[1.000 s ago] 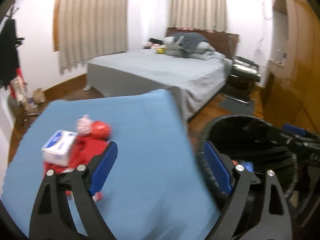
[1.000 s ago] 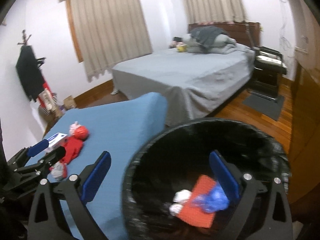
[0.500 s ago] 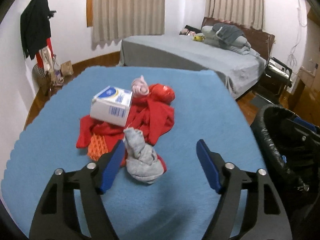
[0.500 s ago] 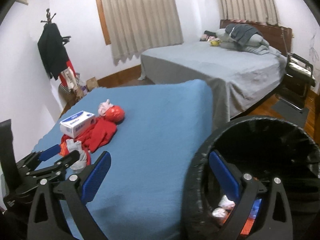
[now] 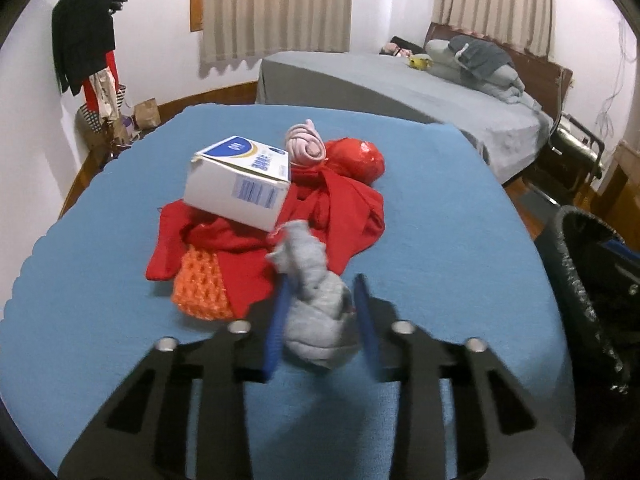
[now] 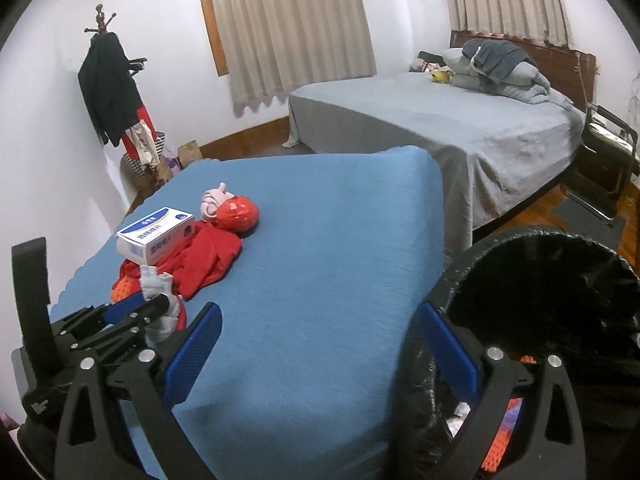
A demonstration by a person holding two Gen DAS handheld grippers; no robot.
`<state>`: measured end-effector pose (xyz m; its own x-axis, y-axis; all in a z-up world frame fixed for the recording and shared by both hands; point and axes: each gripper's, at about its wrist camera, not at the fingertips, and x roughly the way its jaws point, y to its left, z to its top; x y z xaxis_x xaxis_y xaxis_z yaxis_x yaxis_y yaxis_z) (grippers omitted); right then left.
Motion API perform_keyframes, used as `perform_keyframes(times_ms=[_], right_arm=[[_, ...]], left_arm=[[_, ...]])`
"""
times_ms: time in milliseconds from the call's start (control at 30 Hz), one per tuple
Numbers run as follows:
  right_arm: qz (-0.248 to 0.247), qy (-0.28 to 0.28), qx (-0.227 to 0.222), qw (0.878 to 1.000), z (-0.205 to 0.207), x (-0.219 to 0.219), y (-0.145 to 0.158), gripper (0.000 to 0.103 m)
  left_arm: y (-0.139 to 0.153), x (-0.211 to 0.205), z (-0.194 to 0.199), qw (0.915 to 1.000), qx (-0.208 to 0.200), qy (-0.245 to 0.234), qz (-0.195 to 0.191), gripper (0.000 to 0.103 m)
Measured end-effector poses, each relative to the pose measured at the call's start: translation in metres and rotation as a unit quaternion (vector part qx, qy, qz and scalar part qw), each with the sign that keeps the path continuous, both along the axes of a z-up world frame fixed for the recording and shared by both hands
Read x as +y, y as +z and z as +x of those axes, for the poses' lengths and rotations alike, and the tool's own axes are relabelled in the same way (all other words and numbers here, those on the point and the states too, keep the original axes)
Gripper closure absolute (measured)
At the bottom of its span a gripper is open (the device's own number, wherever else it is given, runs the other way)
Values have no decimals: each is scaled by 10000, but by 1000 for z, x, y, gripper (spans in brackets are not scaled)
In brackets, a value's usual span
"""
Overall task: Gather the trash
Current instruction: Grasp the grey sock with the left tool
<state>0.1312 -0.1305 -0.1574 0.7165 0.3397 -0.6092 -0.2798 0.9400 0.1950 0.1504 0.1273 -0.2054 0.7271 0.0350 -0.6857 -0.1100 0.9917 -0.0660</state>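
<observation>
Between the blue pads of the left gripper (image 5: 320,320) sat a wadded grey sock (image 5: 316,312), and the jaws were closing on it, though I couldn't tell if they'd fully pinched it yet. So the step looked like the grab itself, with the sock resting on the blue table (image 5: 440,240). Just past the fingertips was the rest of the pile: a red cloth (image 5: 344,208), an orange knit piece (image 5: 200,284) off to the gripper's left, a white box (image 5: 240,184) perched on the red cloth, then a pink roll (image 5: 306,146) and a red ball (image 5: 356,160) farthest out.

The right gripper (image 6: 320,352) hung with its jaws wide apart and nothing between them, straddling the table edge, its right finger reaching down inside the black bin (image 6: 560,280). Down in there I could make out something orange and something red-blue, plus a whitish scrap, all half hidden behind the finger.

My guess for the next move: finish the squeeze, lift the sock clear without dragging the red cloth along, then swing it over to the bin and let go.
</observation>
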Motion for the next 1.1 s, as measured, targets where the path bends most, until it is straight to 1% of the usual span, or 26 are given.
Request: perform_keyframes(times_ms=[100, 200, 233, 300, 333, 400, 467, 567, 667, 800, 967, 1100], right_arm=[[7, 47, -4, 10000, -2, 3, 0, 6], [2, 69, -6, 10000, -3, 4, 1, 6], [3, 69, 0, 10000, -3, 4, 1, 6], [5, 66, 10, 10000, -3, 3, 1, 6], [3, 64, 11, 10000, -3, 4, 1, 6], [1, 61, 0, 10000, -2, 3, 1, 6], [5, 39, -5, 10000, -2, 1, 1, 6], [10, 21, 23, 10000, 1, 1, -1, 6], [5, 13, 50, 10000, 2, 1, -3, 6], [15, 8, 60, 10000, 2, 0, -5, 6], [18, 30, 53, 10000, 1, 2, -4, 6], [26, 65, 38, 10000, 1, 6, -2, 6]], left_arm=[[4, 5, -5, 10000, 10, -19, -73, 82], [4, 5, -9, 10000, 37, 2, -70, 80], [3, 5, -11, 10000, 29, 14, -41, 77], [1, 3, -10, 10000, 67, 42, 11, 55], [0, 2, -9, 9999, 78, 84, 12, 51], [-2, 1, -6, 9999, 116, 98, -62, 49], [-5, -1, -2, 9998, 174, 73, -79, 44], [-12, -5, 8, 9995, 312, 90, -31, 45], [-15, -5, 12, 9992, 379, 106, -73, 62], [-8, -3, 4, 9995, 265, 101, -148, 64], [12, -5, -17, 9997, 55, -77, -216, 64], [26, -1, -31, 9997, -102, -88, -214, 64]])
